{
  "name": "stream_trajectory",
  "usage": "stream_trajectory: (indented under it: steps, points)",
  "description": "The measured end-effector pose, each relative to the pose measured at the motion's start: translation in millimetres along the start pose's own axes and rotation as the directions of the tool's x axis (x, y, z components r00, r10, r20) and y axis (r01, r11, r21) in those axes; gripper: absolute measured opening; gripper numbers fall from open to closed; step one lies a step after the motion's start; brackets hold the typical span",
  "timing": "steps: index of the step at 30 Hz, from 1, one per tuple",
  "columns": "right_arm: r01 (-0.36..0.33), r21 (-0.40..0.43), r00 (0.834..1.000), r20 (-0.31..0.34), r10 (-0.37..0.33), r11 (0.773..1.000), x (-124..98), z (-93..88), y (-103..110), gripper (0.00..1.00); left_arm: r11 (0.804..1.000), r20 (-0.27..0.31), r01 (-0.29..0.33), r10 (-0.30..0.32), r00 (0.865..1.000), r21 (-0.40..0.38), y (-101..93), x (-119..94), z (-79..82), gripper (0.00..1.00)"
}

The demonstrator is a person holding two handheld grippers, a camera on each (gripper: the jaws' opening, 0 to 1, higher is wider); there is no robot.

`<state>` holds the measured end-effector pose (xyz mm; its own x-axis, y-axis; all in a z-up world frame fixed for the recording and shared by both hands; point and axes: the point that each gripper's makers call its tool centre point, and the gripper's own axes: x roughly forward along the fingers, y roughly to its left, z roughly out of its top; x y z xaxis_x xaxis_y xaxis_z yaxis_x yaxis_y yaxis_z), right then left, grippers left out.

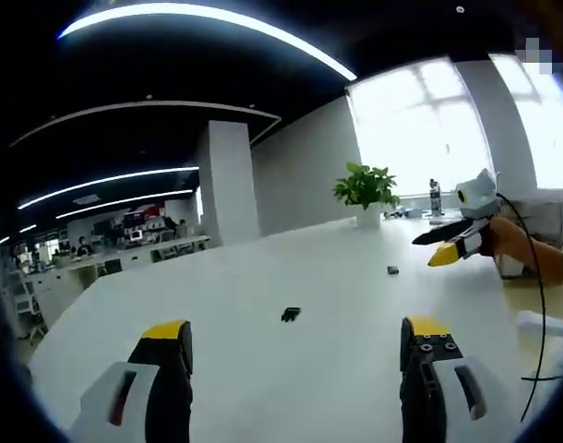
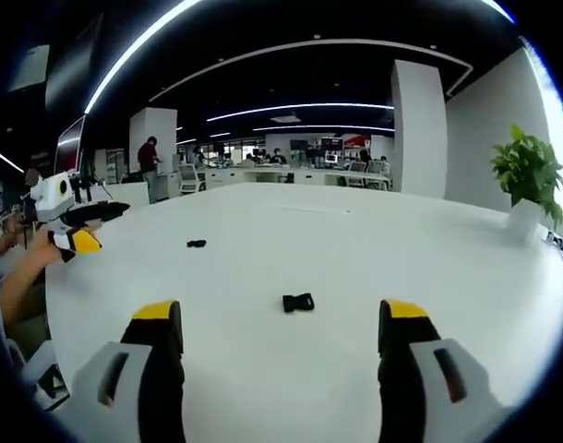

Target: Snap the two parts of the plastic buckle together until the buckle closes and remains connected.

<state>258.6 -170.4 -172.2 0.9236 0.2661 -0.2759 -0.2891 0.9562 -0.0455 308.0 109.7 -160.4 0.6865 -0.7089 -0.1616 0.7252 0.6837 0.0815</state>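
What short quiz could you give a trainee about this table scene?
1. True or false: the two buckle parts are already snapped together.
2. What stands near the table's far edge in the left gripper view? A) potted plant B) laptop C) box
3. Are the left tool's jaws open or shut?

Key:
1. False: one buckle part lies apart from the other buckle part on the white table.
2. A, potted plant.
3. Open: left tool.

On the table, one buckle part lay at centre, the other well apart at 10 o'clock. A plant stood at the 3 o'clock edge.
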Motion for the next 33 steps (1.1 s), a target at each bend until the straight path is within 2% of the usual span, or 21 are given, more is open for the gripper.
stream_trajectory:
  steps: [4, 6, 8, 11, 19, 21, 24, 27, 29, 33]
  points:
    - [-0.003, 0.003, 1.000, -0.007, 0.003, 1.000, -2, -3.2, 0, 0.87, 1.000, -0.010, 0.000, 0.000, 1.000, 0.014, 9.5, 19, -0.4, 0.94]
    - [-0.003, 0.005, 1.000, -0.009, 0.004, 1.000, -3, -4.7, -1, 0.87, 1.000, -0.034, 0.013, -0.012, 0.999, 0.016, 9.7, 28, -1.8, 0.93]
    - [-0.009, 0.019, 1.000, -0.012, 0.009, 1.000, -5, -6.3, 0, 0.86, 1.000, -0.048, 0.023, -0.023, 0.999, 0.004, 10.6, 38, -2.4, 0.89]
    - [-0.014, 0.028, 1.000, -0.013, 0.015, 0.999, -6, -7.6, 0, 0.86, 0.999, -0.033, 0.024, -0.025, 0.999, -0.029, 13.8, 50, 0.0, 0.82]
    - [-0.025, 0.037, 1.000, -0.008, 0.025, 0.999, -7, -8.1, 2, 0.85, 0.999, -0.137, 0.013, -0.020, 0.990, -0.053, 14.3, 80, -11.3, 0.82]
    - [-0.031, 0.043, 0.999, -0.012, 0.031, 0.999, -7, -9.1, 4, 0.84, 0.992, -0.207, -0.038, 0.013, 0.978, -0.117, 18.3, 83, -20.5, 0.79]
    - [-0.039, 0.045, 0.999, -0.017, 0.040, 0.998, -7, -10.1, 6, 0.84, 0.991, -0.209, -0.047, 0.020, 0.978, -0.126, 19.0, 92, -19.8, 0.76]
    - [-0.041, 0.043, 0.999, -0.014, 0.042, 0.998, -8, -10.1, 7, 0.84, 0.992, -0.223, -0.070, 0.046, 0.974, -0.101, 18.9, 95, -21.3, 0.66]
    - [-0.039, 0.043, 0.999, -0.013, 0.040, 0.998, -9, -10.0, 6, 0.83, 0.996, -0.226, -0.063, 0.047, 0.973, -0.066, 16.2, 99, -22.3, 0.59]
    - [-0.038, 0.042, 0.999, -0.013, 0.039, 0.998, -11, -11.3, 4, 0.83, 0.999, -0.267, -0.037, 0.036, 0.963, 0.004, 8.7, 105, -30.1, 0.58]
